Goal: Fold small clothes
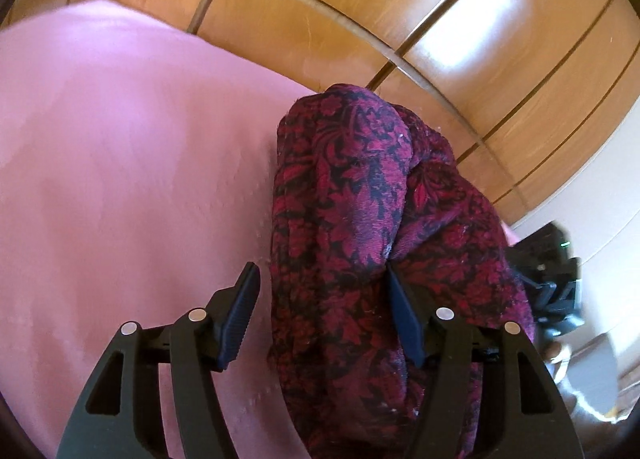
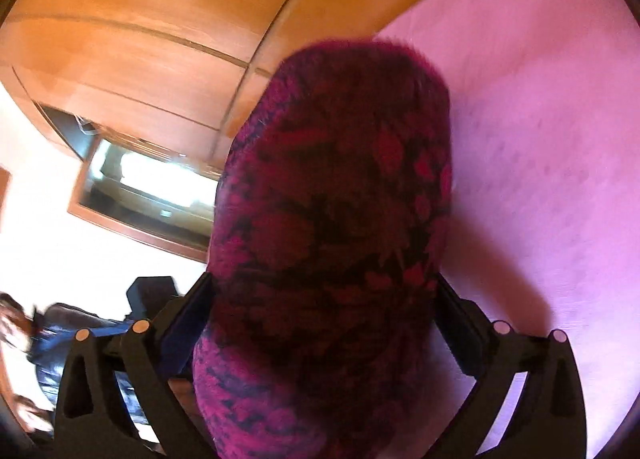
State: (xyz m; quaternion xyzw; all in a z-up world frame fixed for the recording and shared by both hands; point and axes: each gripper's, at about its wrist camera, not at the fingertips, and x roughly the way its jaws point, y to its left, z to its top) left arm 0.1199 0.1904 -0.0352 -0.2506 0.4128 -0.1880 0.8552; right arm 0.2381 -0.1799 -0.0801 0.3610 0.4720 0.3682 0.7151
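A dark red and black floral garment (image 1: 360, 227) lies bunched in a long heap on the pink bedsheet (image 1: 120, 179). My left gripper (image 1: 320, 295) is open, with the cloth lying between and over its right finger (image 1: 404, 319). In the right wrist view the same garment (image 2: 332, 219) fills the middle, blurred and very close. My right gripper (image 2: 324, 319) has its fingers spread wide on either side of the cloth bundle, which lies between them. The right gripper also shows at the right edge of the left wrist view (image 1: 556, 279).
A wooden wardrobe (image 1: 400, 19) stands behind the bed. A wood-framed mirror (image 2: 148, 195) hangs on the white wall to the left. The person (image 2: 48, 339) shows at the lower left of the right wrist view. The pink sheet (image 2: 540, 179) spreads to the right.
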